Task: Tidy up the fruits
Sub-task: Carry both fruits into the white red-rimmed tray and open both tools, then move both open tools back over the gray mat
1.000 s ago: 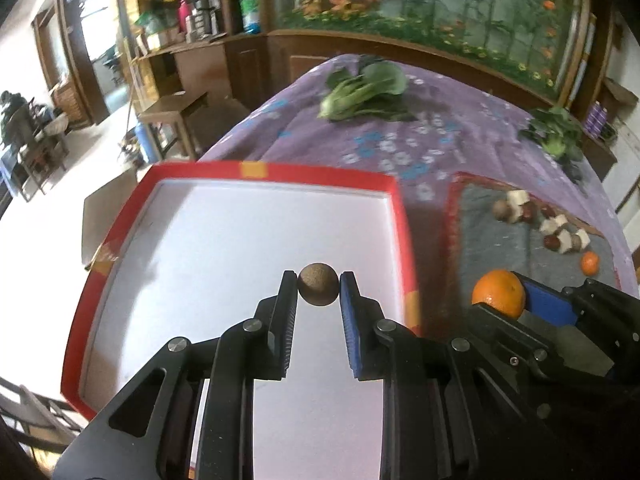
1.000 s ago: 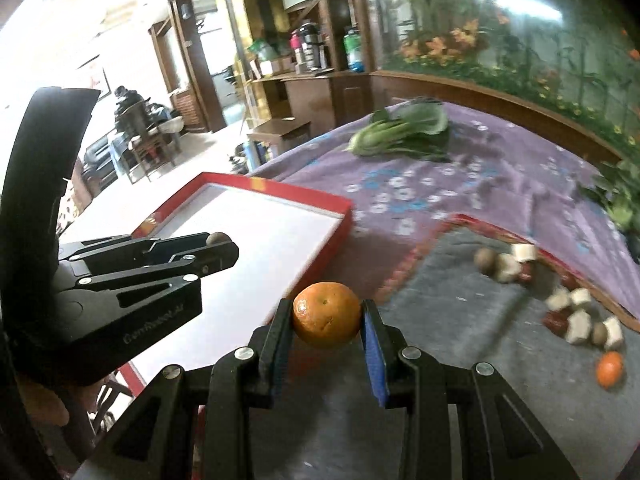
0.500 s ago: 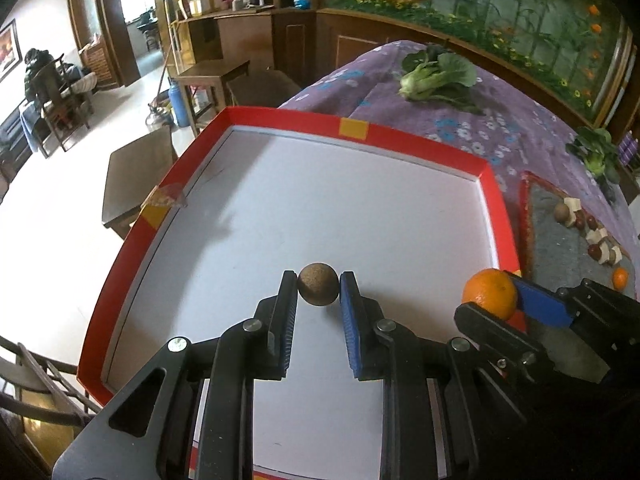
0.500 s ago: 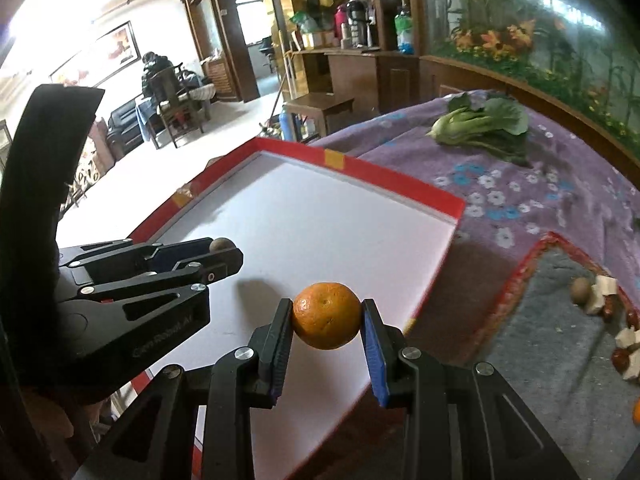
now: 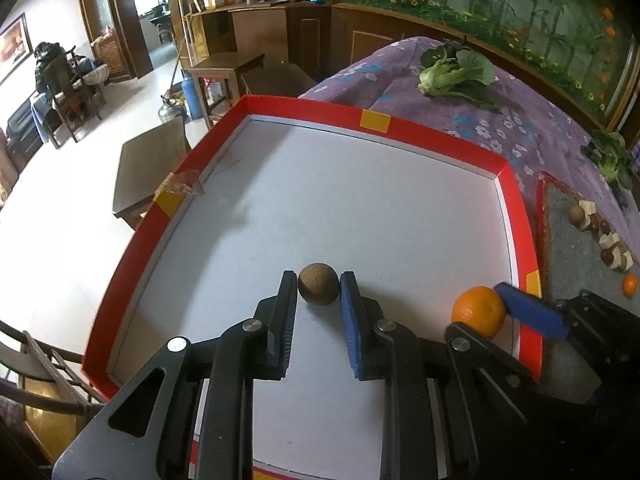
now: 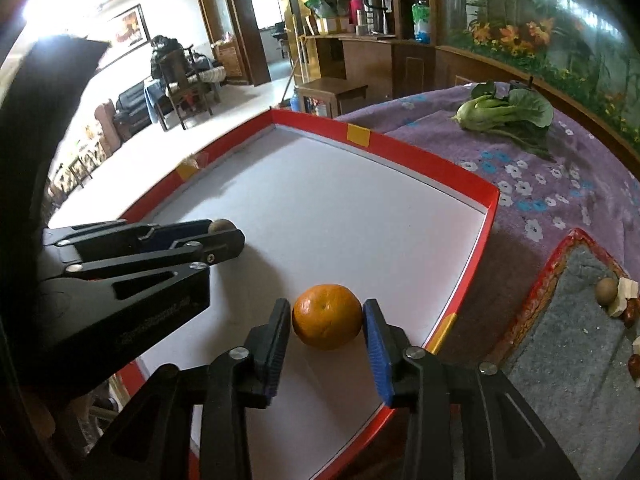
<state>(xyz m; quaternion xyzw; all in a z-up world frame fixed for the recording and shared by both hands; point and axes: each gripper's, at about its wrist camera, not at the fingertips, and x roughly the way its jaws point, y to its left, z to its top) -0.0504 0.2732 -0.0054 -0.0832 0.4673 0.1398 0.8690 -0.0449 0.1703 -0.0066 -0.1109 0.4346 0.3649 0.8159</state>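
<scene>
A red-rimmed white tray (image 5: 516, 200) lies on the purple flowered cloth; it also shows in the right wrist view (image 6: 476, 184). My left gripper (image 5: 319, 290) has its jaws slightly apart around a small brown round fruit (image 5: 318, 283), which rests on the tray floor. My right gripper (image 6: 326, 316) has its jaws spread beside an orange (image 6: 326, 316) that sits on the tray near its right rim. The orange (image 5: 478, 312) and the right gripper also show in the left wrist view.
A grey mat with a red edge (image 6: 560, 280) right of the tray holds several small brown and white pieces (image 5: 604, 236) and a small orange fruit (image 5: 630, 284). Leafy greens (image 5: 452, 72) lie at the cloth's far side. More greens (image 5: 608, 156) lie far right.
Both grippers moved down over the tray. The brown fruit and the orange now rest on the tray floor, and both pairs of jaws have opened off them.
</scene>
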